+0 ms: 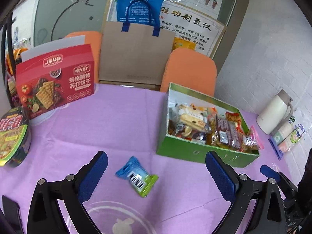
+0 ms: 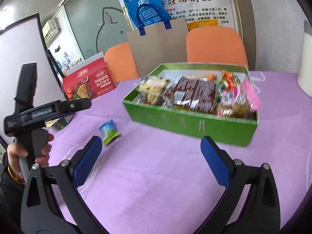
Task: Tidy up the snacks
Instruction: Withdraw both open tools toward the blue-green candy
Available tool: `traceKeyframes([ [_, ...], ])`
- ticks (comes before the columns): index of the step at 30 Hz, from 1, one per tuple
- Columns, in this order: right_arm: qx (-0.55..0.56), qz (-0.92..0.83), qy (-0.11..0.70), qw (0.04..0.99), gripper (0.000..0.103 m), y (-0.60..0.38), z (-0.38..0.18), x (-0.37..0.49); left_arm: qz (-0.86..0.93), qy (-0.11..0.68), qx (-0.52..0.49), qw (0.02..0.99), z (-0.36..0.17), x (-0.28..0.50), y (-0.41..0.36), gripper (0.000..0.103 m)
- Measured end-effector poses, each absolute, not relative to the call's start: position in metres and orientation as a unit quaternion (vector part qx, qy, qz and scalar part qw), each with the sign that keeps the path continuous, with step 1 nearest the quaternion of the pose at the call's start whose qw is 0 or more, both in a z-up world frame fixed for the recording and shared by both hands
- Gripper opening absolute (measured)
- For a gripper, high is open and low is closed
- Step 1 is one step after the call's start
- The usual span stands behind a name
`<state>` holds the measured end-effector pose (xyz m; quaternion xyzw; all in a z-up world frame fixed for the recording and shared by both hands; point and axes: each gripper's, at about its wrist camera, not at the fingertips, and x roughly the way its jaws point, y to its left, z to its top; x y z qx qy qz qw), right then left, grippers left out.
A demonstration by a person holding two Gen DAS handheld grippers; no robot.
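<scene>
on the purple tablecloth (image 1: pixel 120 120): one blue-green snack packet (image 1: pixel 137 176), one full green box (image 1: pixel 195 152), one red cracker box (image 1: pixel 54 81), one "ufo" noodle bowl (image 1: pixel 13 134); left gripper (image 1: pixel 156 172) and right gripper (image 2: pixel 151 158) both wide, empty.

i'm seeing even, bright indoor light with only soft shadows; the fisheye is bending straight lines toward black corners, and the green box (image 2: pixel 195 124) is smearing slightly (motion blur).

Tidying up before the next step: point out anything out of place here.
One small blue-and-green snack packet lies loose on the purple tablecloth, outside the green box holding the other snacks. A pink packet overhangs the box's corner.
</scene>
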<state>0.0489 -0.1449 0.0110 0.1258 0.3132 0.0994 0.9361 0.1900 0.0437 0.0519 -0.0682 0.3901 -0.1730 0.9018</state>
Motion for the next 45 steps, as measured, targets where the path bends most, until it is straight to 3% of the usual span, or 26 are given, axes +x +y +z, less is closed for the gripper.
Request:
traceKeyframes([
  [8,0.136,0.079,0.355,0.922,0.101,-0.141,-0.02,0.034,-0.155,0.461,-0.09,0.869,-0.011,0.211,0.051,0.1],
  [11,0.136,0.068,0.36,0.92,0.101,-0.147,-0.023,0.032,-0.154,0.482,-0.107,0.856,-0.028,0.224,0.049,0.091],
  [14,0.147,0.064,0.359,0.919,0.101,-0.154,-0.025,0.028,-0.148,0.478,-0.099,0.86,-0.033,0.228,0.043,0.077],
  [16,0.147,0.063,0.355,0.921,0.101,-0.154,-0.026,0.025,-0.146,0.478,-0.076,0.863,-0.034,0.227,0.036,0.056],
  [17,0.143,0.063,0.354,0.922,0.101,-0.154,-0.026,0.024,-0.159,0.48,-0.076,0.859,-0.034,0.226,0.034,0.056],
  [18,0.14,0.063,0.354,0.923,0.101,-0.152,-0.027,0.022,-0.169,0.484,-0.076,0.855,-0.034,0.222,0.032,0.044],
  [27,0.122,0.089,0.37,0.916,0.101,-0.139,-0.04,0.012,-0.284,0.477,-0.045,0.831,-0.018,0.146,-0.013,0.044],
  [29,0.117,0.1,0.372,0.915,0.101,-0.134,-0.041,0.01,-0.291,0.469,-0.043,0.833,-0.012,0.134,-0.014,0.053],
  [31,0.116,0.109,0.375,0.913,0.1,-0.129,-0.043,0.011,-0.296,0.462,-0.051,0.835,-0.007,0.128,-0.009,0.056],
  [38,0.131,0.137,0.392,0.9,0.068,-0.11,-0.055,0.026,-0.311,0.48,-0.079,0.816,-0.008,0.124,0.003,0.055],
  [45,0.137,0.149,0.392,0.898,0.06,-0.107,-0.057,0.033,-0.332,0.505,-0.091,0.791,-0.027,0.125,-0.014,0.054],
])
